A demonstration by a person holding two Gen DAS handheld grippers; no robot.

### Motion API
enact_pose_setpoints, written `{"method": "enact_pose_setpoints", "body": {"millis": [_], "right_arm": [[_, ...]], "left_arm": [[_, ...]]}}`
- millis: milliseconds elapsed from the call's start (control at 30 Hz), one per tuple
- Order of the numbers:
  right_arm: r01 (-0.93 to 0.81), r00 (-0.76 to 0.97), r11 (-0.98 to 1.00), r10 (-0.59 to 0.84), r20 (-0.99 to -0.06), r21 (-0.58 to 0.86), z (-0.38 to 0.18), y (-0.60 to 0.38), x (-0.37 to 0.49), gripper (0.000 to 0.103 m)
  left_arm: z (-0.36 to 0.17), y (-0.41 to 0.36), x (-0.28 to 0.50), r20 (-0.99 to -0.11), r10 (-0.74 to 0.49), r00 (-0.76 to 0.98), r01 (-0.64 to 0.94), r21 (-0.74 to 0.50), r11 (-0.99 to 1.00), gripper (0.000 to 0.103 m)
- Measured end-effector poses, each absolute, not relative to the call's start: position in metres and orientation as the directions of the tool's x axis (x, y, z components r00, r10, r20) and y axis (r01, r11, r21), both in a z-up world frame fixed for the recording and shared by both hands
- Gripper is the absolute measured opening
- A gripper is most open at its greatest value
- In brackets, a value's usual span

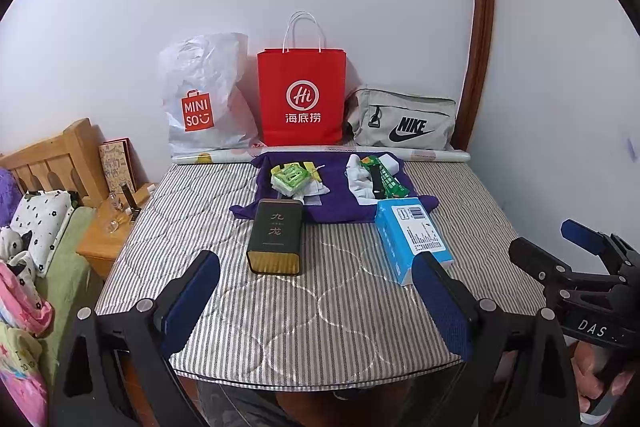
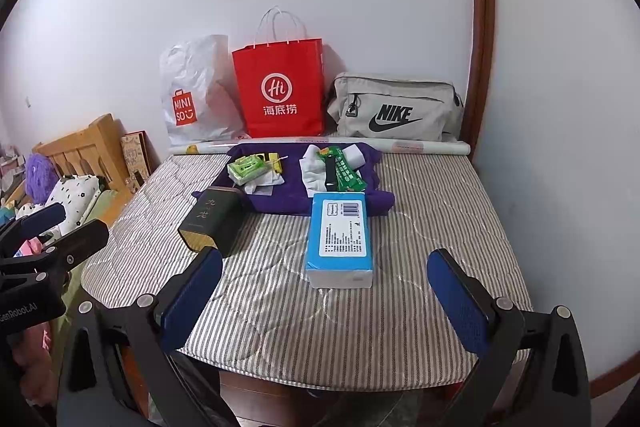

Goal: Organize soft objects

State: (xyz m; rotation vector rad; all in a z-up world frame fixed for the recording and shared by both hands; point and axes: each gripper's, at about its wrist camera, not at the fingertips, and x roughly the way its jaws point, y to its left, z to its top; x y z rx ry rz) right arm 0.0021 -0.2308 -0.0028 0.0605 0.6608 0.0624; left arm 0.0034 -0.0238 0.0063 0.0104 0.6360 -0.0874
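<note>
A purple cloth [image 1: 336,201] [image 2: 296,193] lies spread at the back of the striped mattress. On it sit a green tissue pack [image 1: 290,179] [image 2: 247,169], white socks [image 1: 360,185] [image 2: 316,173] and a green snack packet [image 1: 386,177] [image 2: 345,167]. In front of the cloth lie a dark tea tin [image 1: 276,237] [image 2: 212,221] and a blue tissue pack [image 1: 412,239] [image 2: 340,239]. My left gripper [image 1: 316,299] hovers open over the near mattress edge, holding nothing. My right gripper [image 2: 326,301] is open too, just short of the blue pack.
A white Miniso bag [image 1: 204,99] [image 2: 196,91], a red paper bag [image 1: 302,95] [image 2: 280,89] and a grey Nike pouch [image 1: 404,121] [image 2: 394,109] stand against the back wall. A rolled sheet [image 1: 320,155] lies before them. A wooden nightstand [image 1: 104,239] and a cluttered bed lie left.
</note>
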Motion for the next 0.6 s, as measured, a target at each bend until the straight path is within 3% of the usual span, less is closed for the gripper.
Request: {"method": "enact_pose_setpoints", "body": {"millis": [600], "right_arm": [[-0.048,0.784,0.996,0.082,-0.616,0.072,-0.0048,-0.2265,0.001,0.101]], "left_arm": [[0.0076,-0.0244,0.001,-0.59,-0.078,0.803,0.085,-0.016,0.996,0.097]]}}
